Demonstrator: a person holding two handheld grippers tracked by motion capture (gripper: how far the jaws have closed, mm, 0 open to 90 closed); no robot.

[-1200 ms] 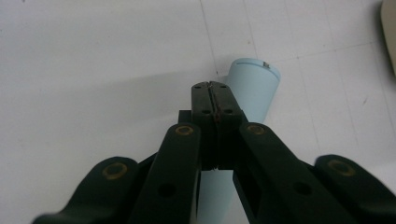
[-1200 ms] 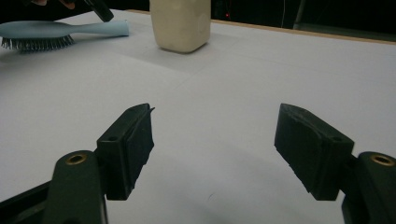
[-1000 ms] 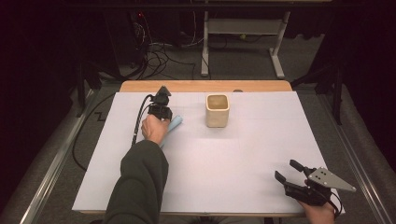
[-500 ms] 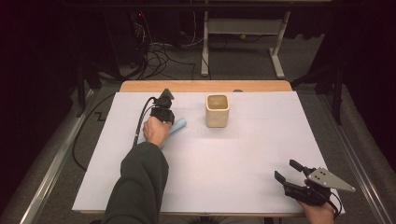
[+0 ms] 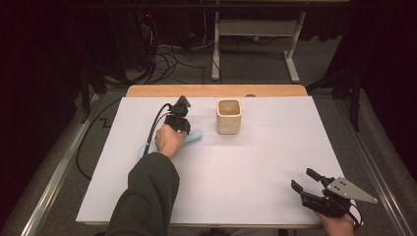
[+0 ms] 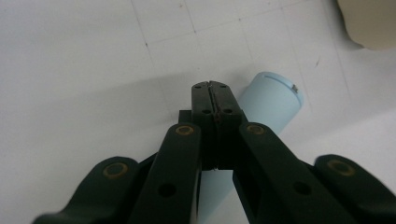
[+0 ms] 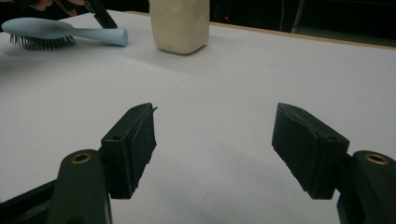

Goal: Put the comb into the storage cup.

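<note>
A light blue hairbrush (image 5: 194, 136) lies on the white table, its handle end towards a cream square cup (image 5: 229, 116). My left gripper (image 5: 183, 127) hangs over that handle. In the left gripper view its jaws (image 6: 212, 86) are shut pad against pad with nothing between them, and the handle (image 6: 273, 100) lies just beyond them. My right gripper (image 5: 303, 178) rests at the front right corner. It (image 7: 215, 126) is open and has just been closing a little, with only bare table between the jaws. The brush (image 7: 42, 30) and the cup (image 7: 180, 23) lie far ahead of it.
White paper covers the table (image 5: 275, 147), and a wooden strip (image 5: 216, 90) shows along the far edge. A black cable (image 5: 150, 132) trails from the left gripper off the table's left side. Metal table legs and more cables stand on the floor beyond.
The left hand and its gripper have edged slightly towards the near side over the brush handle. The right hand has stayed where it was.
</note>
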